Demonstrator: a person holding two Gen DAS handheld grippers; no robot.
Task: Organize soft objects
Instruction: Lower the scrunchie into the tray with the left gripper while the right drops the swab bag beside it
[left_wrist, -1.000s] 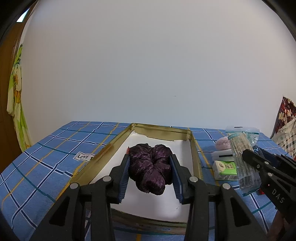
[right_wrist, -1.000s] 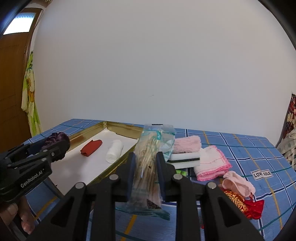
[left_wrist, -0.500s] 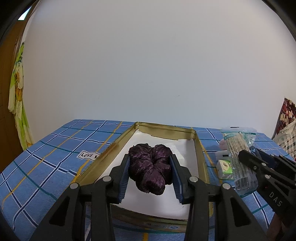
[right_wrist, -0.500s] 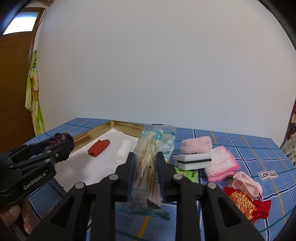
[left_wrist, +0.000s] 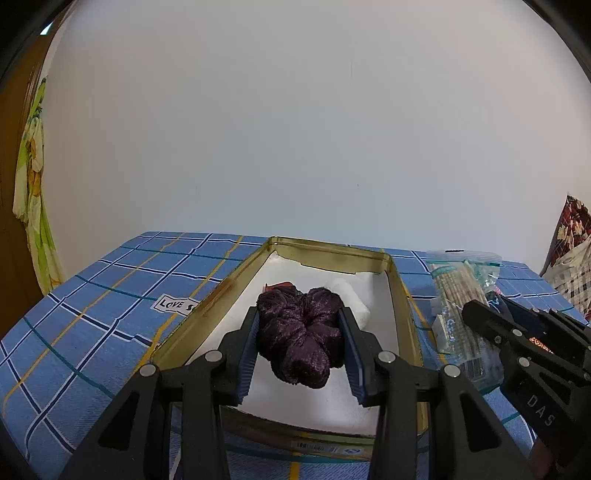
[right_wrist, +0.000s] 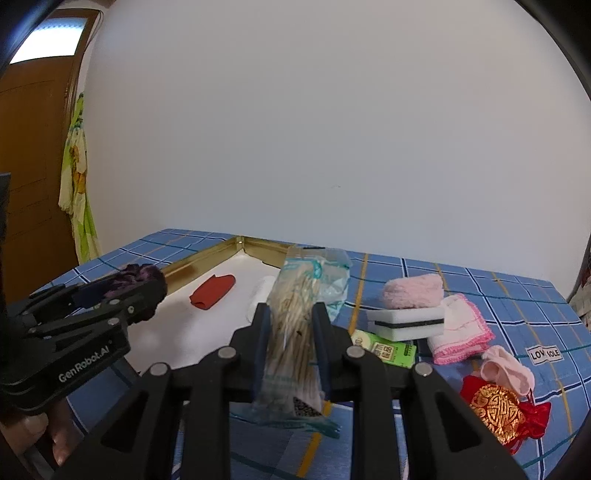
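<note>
Purple scrunchie sits clamped in my left gripper, held above the gold tin tray near the table's left edge. Over the last second the tray's far end has come into view: red cloth and white roll now show beyond the scrunchie, so I've carried it forward over the white liner and a drop looks close. My right gripper stays closed on the bag of cotton swabs, beside the tray's right rim, waiting its turn.
</note>
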